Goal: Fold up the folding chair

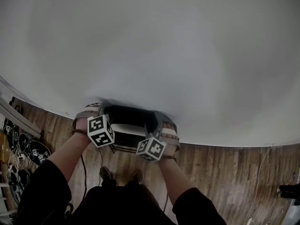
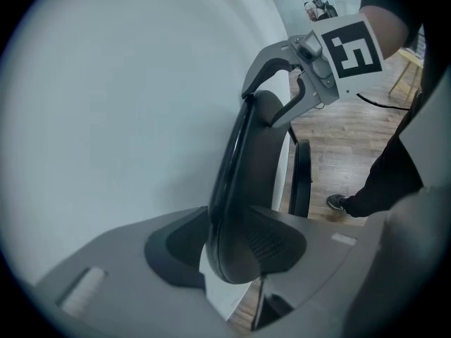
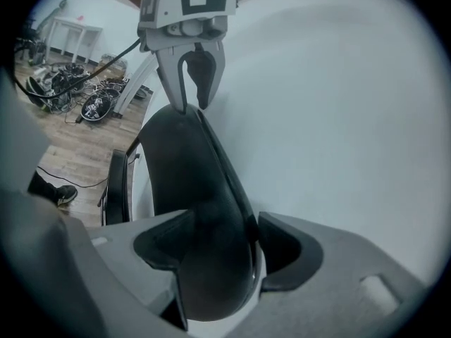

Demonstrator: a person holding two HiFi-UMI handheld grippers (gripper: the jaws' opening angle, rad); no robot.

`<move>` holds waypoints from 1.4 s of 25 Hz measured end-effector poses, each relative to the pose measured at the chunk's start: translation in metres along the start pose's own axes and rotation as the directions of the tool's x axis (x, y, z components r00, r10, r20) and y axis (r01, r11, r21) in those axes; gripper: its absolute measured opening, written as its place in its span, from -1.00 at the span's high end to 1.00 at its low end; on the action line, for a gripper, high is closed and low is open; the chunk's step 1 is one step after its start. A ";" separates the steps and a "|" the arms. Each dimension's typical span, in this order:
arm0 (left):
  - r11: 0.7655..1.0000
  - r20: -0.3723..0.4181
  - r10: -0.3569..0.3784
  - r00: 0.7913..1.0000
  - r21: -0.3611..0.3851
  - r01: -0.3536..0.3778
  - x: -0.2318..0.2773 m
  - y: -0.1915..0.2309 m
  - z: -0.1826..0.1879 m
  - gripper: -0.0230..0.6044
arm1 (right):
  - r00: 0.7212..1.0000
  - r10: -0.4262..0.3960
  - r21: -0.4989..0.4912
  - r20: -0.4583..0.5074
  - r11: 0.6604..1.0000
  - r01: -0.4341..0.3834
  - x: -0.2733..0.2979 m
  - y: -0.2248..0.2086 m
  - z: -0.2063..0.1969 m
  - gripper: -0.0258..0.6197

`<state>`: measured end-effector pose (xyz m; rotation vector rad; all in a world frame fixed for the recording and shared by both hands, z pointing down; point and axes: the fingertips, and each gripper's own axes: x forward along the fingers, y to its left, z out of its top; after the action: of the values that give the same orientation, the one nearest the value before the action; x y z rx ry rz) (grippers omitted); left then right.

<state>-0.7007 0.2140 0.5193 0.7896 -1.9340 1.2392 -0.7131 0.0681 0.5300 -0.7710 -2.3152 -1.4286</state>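
A black folding chair [image 1: 130,124] stands upright and close to flat against a white wall [image 1: 164,41]. Its padded backrest [image 2: 246,189] runs between my two grippers. My left gripper [image 2: 236,248] is shut on the backrest's left end, with both dark pads against it. My right gripper [image 3: 215,255] is shut on the other end of the same backrest [image 3: 190,189]. In the head view the left gripper [image 1: 93,110] and the right gripper [image 1: 161,121] sit at the chair's top corners. Each gripper view shows the other one: the right gripper [image 2: 262,108], the left gripper [image 3: 194,104].
Wooden floor [image 1: 225,177] lies below the wall. Cables and round dark gear [image 1: 23,153] are piled at the left, near a white table [image 3: 70,30]. The person's shoes [image 1: 119,175] stand right behind the chair. A dark object [image 1: 288,191] sits at the far right.
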 end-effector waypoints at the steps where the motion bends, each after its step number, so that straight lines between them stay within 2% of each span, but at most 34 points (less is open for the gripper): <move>1: 1.000 0.002 0.006 1.000 -0.005 -0.006 -0.004 0.000 -0.001 0.41 | 1.000 0.006 0.004 0.011 1.000 -0.006 0.000 0.000 0.000 0.03; 6: 0.997 0.023 0.053 0.998 -0.060 -0.052 -0.035 -0.003 -0.010 0.41 | 0.998 0.012 0.055 0.059 0.998 -0.016 -0.008 -0.007 0.000 0.03; 12: 0.986 0.069 0.086 0.994 -0.151 -0.075 -0.083 -0.040 -0.027 0.41 | 0.995 0.039 0.227 0.097 0.972 -0.060 -0.063 -0.002 0.000 0.03; 17: 0.975 0.124 0.105 0.987 -0.208 -0.078 -0.118 -0.073 -0.063 0.41 | 0.991 0.075 0.321 0.109 0.941 -0.107 -0.106 0.037 0.015 0.03; 21: 0.957 0.216 0.102 0.971 -0.286 -0.037 -0.151 -0.106 -0.098 0.41 | 0.988 0.111 0.407 0.103 0.902 -0.144 -0.148 0.082 0.036 0.03; 24: 0.938 0.333 0.097 0.938 -0.346 0.027 -0.180 -0.137 -0.111 0.41 | 0.986 0.118 0.507 0.118 0.846 -0.162 -0.191 0.118 0.052 0.03; 28: 0.914 0.504 0.084 0.860 -0.384 0.135 -0.225 -0.178 -0.124 0.41 | 0.979 0.095 0.604 0.180 0.775 -0.186 -0.249 0.165 0.091 0.06; 31: 0.888 0.592 0.090 0.801 -0.412 0.205 -0.262 -0.199 -0.138 0.41 | 0.968 0.110 0.622 0.224 0.749 -0.229 -0.284 0.204 0.126 0.07; 35: 0.862 0.665 0.096 0.740 -0.427 0.272 -0.307 -0.226 -0.139 0.41 | 0.951 0.128 0.638 0.280 0.716 -0.284 -0.328 0.229 0.158 0.07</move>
<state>-0.3156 0.2990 0.4251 1.1228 -2.5933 0.3167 -0.3107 0.1988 0.4534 -0.9354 -2.5321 -0.3379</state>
